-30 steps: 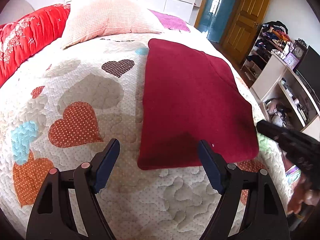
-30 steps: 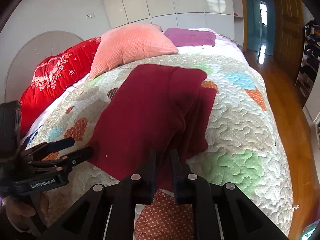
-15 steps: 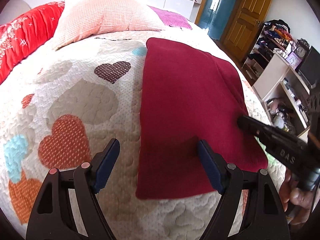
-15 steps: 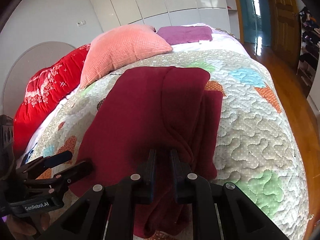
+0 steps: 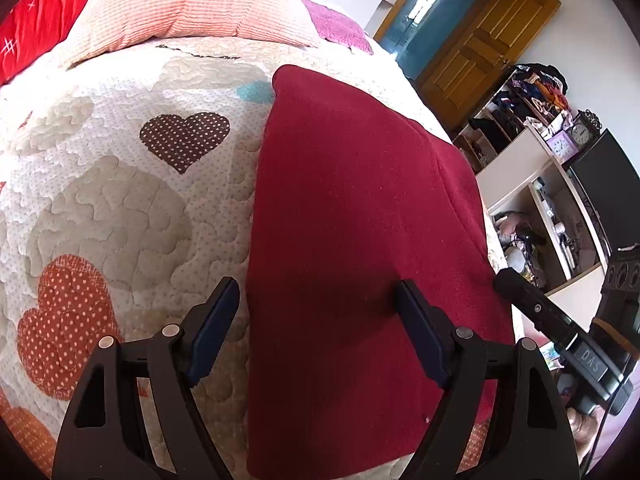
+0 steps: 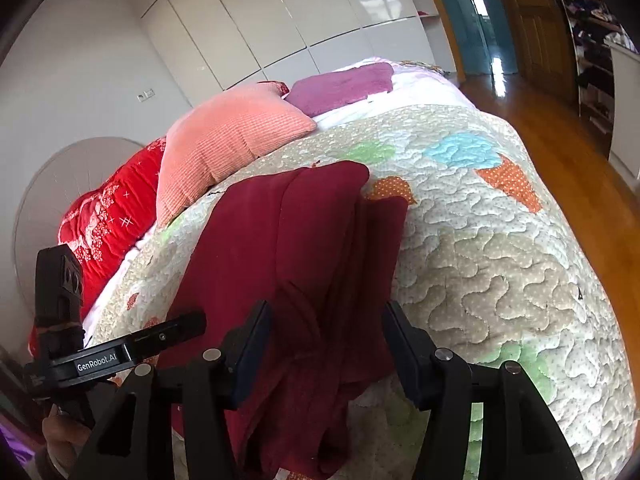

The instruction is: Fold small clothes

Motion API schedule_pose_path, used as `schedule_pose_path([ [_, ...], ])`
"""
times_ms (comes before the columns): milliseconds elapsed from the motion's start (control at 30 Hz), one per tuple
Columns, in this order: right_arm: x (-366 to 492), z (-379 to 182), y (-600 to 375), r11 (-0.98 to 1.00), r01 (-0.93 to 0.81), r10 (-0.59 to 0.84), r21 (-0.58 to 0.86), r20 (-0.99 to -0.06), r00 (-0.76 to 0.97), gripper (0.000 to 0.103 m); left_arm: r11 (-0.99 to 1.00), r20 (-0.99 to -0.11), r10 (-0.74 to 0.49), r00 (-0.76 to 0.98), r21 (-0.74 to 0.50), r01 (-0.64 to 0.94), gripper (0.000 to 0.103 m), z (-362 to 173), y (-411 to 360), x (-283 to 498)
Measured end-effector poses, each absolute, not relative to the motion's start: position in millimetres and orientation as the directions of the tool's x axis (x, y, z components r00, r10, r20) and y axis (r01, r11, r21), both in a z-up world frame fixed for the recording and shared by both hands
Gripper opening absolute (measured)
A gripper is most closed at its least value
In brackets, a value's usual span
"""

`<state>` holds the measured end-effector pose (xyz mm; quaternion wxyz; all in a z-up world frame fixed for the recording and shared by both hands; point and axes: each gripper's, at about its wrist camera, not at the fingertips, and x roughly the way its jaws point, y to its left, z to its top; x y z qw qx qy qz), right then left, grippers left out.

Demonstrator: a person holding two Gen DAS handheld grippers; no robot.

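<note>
Heart-print quilt (image 5: 120, 208) bare left of the maroon garment (image 5: 344, 216), left gripper (image 5: 316, 308) jaws wide, right gripper (image 6: 326, 336) jaws opening around its rumpled edge.

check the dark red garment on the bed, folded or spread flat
Partly folded: the dark red garment has one layer lapped over another along its right side, with bunched creases near the camera.

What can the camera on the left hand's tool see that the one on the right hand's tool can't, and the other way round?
Only the left view shows the cluttered shelves with a small clock, and a brown dotted heart on the quilt.

Only the right view shows the glossy white cupboard doors, the wooden floor, and the bunched folds along the garment's right side.

Both show the dark red garment lying on the heart quilt, the peach pillow, the red bedding, and each other's tool, the left gripper and the right gripper, whose jaws are opening around the cloth.
</note>
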<state>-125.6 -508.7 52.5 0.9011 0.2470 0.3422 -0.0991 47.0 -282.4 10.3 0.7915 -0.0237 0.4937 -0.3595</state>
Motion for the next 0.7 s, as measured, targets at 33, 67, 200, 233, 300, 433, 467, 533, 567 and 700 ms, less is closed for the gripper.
schedule_pose_path([
  [33, -124, 52, -509, 0.861, 0.351, -0.016, 0.369, -0.669, 0.743, 0.056, 0.740, -0.765, -0.592, 0.254, -0.392, 0.546, 0.081, 10, -283, 46],
  [67, -121, 52, -509, 0.862, 0.352, -0.019, 0.365, -0.671, 0.741, 0.056, 0.739, -0.766, -0.592, 0.251, -0.392, 0.547, 0.081, 10, -284, 46],
  [200, -106, 44, -521, 0.849, 0.369, -0.015, 0.377, -0.682, 0.732, 0.064, 0.732, -0.770, -0.596, 0.228, -0.405, 0.547, 0.081, 9, -289, 52],
  [233, -104, 41, -524, 0.842, 0.370, -0.002, 0.392, -0.684, 0.730, 0.065, 0.728, -0.771, -0.597, 0.220, -0.407, 0.551, 0.082, 8, -291, 54],
  [300, -100, 33, -531, 0.817, 0.372, 0.034, 0.440, -0.682, 0.731, 0.066, 0.722, -0.775, -0.597, 0.205, -0.408, 0.559, 0.084, 5, -295, 59],
  [433, -92, 22, -537, 0.780, 0.349, 0.104, 0.520, -0.657, 0.746, 0.070, 0.707, -0.778, -0.611, 0.146, -0.454, 0.542, 0.092, -5, -303, 69],
  [467, -89, 20, -537, 0.773, 0.342, 0.117, 0.534, -0.651, 0.750, 0.071, 0.705, -0.776, -0.616, 0.135, -0.466, 0.535, 0.092, -7, -304, 72],
  [533, -85, 16, -538, 0.765, 0.322, 0.145, 0.558, -0.636, 0.758, 0.072, 0.702, -0.778, -0.616, 0.124, -0.471, 0.534, 0.094, -9, -307, 73],
  [567, -83, 15, -538, 0.763, 0.313, 0.157, 0.565, -0.632, 0.759, 0.072, 0.702, -0.780, -0.613, 0.125, -0.465, 0.540, 0.094, -8, -308, 72],
  [700, -81, 20, -533, 0.785, 0.266, 0.179, 0.559, -0.617, 0.766, 0.054, 0.695, -0.774, -0.614, 0.154, -0.439, 0.569, 0.084, -4, -306, 66],
])
